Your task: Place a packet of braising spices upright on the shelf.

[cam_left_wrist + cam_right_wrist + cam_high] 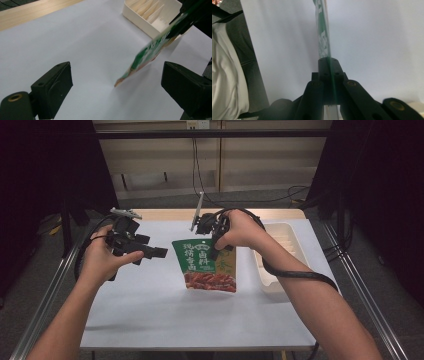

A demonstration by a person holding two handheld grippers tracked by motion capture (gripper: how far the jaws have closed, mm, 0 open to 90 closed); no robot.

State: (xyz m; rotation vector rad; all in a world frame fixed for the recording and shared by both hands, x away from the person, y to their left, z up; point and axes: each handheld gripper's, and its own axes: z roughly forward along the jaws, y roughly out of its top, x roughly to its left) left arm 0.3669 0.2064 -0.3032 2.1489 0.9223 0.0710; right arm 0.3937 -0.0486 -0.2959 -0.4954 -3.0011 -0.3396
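Note:
A flat green food pouch (205,265) with pale lettering and a red food picture along its bottom hangs over the middle of the white table sheet (165,315). My right gripper (214,253) is shut on its top edge. In the right gripper view the closed jaws (328,62) pinch the pouch (323,37) edge-on. My left gripper (150,254) is held to the left of the pouch, apart from it, with its jaws open and nothing between them. The left gripper view shows those wide jaws (117,86), with the tilted pouch (147,53) beyond them and its lower corner close to the sheet.
A white ridged tray (295,245) sits at the table's right side, just right of the pouch; it shows again as the tray (140,17) beyond the pouch. A bare wooden strip (165,214) runs along the back edge. Metal rails flank the table.

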